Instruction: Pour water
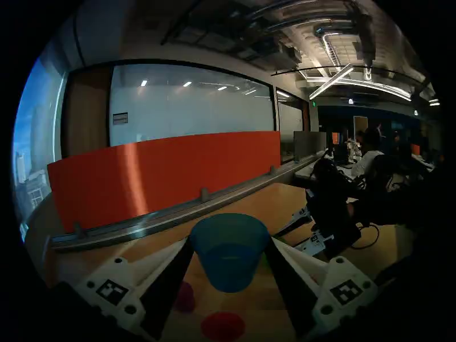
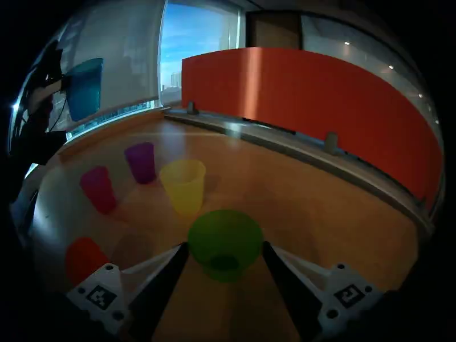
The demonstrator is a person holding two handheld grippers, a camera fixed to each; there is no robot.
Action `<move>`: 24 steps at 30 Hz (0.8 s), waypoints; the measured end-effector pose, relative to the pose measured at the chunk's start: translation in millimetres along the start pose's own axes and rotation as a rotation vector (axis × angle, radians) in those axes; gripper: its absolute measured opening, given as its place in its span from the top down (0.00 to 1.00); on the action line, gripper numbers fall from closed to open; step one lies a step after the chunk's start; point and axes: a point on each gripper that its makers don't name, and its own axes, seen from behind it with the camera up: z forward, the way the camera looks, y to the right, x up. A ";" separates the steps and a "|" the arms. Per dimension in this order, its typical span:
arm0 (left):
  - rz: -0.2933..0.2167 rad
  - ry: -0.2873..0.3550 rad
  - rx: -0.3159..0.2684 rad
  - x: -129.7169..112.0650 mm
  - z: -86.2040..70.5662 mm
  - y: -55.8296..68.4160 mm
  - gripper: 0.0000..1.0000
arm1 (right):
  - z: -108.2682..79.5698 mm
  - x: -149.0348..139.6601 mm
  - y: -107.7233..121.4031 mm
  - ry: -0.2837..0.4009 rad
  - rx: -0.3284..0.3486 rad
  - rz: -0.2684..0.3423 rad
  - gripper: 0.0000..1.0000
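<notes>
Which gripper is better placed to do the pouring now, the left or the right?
Left, probably. The left gripper grips the blue cup, held above the table, with water visible inside. The right gripper grips the green cup, which looks empty.

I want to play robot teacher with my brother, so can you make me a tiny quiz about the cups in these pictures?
1. True or false: the left gripper holds a translucent blue plastic cup.
2. What sits between the fingers of the right gripper? A. a translucent green plastic cup B. a white mug C. a glass bottle
3. Fill in: the yellow plastic cup stands on the wooden ____.
Key: 1 true; 2 A; 3 table.
</notes>
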 end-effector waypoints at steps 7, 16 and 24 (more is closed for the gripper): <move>-0.006 -0.005 0.006 -4.6 -2.6 -4.3 0.13 | 10.6 -0.7 0.0 -0.007 0.002 0.001 0.00; -0.011 -0.008 0.007 -7.9 -3.3 -5.8 0.13 | 13.3 -1.5 -3.0 -0.006 0.021 0.006 0.10; -0.005 -0.002 0.004 -2.1 -5.0 -3.7 0.13 | -7.6 20.0 -12.9 0.043 0.030 -0.013 0.10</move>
